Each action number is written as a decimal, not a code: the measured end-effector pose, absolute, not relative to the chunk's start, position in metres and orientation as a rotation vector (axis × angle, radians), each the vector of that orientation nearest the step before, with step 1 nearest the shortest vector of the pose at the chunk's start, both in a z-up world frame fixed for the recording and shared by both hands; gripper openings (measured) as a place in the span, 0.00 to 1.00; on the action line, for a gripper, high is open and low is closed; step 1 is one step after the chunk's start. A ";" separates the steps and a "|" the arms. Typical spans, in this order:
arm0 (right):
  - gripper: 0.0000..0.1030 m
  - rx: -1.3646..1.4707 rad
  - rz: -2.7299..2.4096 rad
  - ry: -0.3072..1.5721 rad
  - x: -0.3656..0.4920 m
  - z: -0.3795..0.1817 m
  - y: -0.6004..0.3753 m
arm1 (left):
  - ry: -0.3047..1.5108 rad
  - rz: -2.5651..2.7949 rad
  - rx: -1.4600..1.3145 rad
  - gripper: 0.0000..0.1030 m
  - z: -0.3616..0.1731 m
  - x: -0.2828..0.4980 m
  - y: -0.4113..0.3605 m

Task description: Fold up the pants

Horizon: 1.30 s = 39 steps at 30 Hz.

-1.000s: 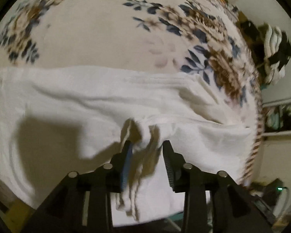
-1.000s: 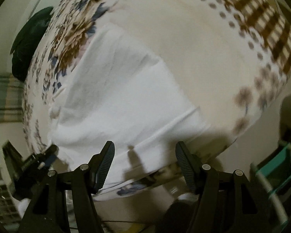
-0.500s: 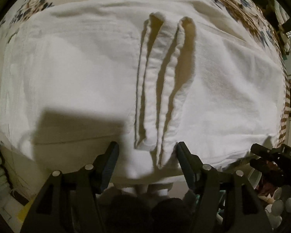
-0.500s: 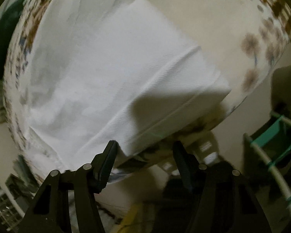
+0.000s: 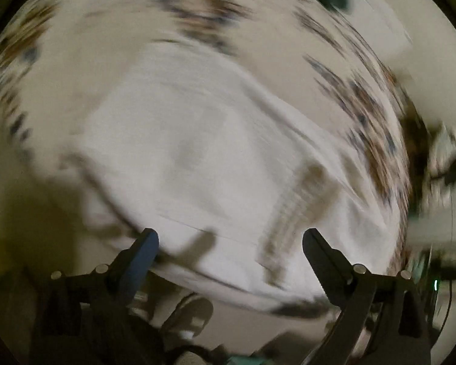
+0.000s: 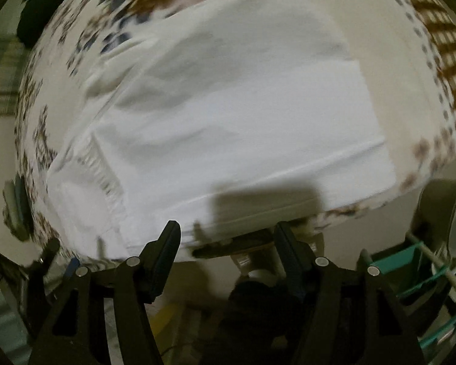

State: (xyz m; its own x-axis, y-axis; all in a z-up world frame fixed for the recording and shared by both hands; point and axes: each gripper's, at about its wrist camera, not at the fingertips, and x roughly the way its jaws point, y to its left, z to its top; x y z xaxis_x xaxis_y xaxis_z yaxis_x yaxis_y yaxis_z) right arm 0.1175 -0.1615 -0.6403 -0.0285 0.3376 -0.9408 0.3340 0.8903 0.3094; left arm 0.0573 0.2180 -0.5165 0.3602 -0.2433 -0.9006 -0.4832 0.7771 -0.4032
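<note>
— Well, risks from here?
— Could undo the fold: white pants [image 6: 228, 115] lying close to the near edge of the floral-covered table [image 6: 389, 30], so a careless nudge might drag the hem over the edge. Heavy blur in the left wrist view, too, so hard to judge any aim on that side.

— And the tongs?
— Both spread wide, gripping nothing. Left gripper [image 5: 229, 243] poised just short of the near edge of the pants [image 5: 203, 158], empty gap between the jaws. Right gripper [image 6: 228, 234] likewise open, at the table's near edge, its shadow falling on the cloth.

— Where exactly?
— Folded into a rough rectangle, flat on the table, ahead of both sets of fingers; touching neither, as far as can be told. Ribbed waistband [image 6: 103, 173] toward the left in the right wrist view.
</note>
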 end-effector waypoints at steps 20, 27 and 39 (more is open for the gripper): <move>0.64 0.353 -0.065 1.675 0.134 -0.680 -0.105 | 1.014 0.341 -0.785 0.11 -0.557 0.060 0.319; 0.64 0.398 -0.038 1.688 0.135 -0.674 -0.123 | 1.017 0.281 -0.859 0.21 -0.565 0.044 0.331; 0.64 0.449 -0.017 1.665 0.137 -0.655 -0.127 | 1.061 0.336 -0.863 0.50 -0.561 0.040 0.318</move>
State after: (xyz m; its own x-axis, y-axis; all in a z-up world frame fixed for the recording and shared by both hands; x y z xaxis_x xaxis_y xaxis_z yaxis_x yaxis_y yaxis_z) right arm 0.1372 -0.1271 -0.6547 -0.0747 0.2802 -0.9570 0.2992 0.9218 0.2465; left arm 0.0396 0.3179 -0.5609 0.4768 -0.1513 -0.8659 -0.6228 0.6370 -0.4542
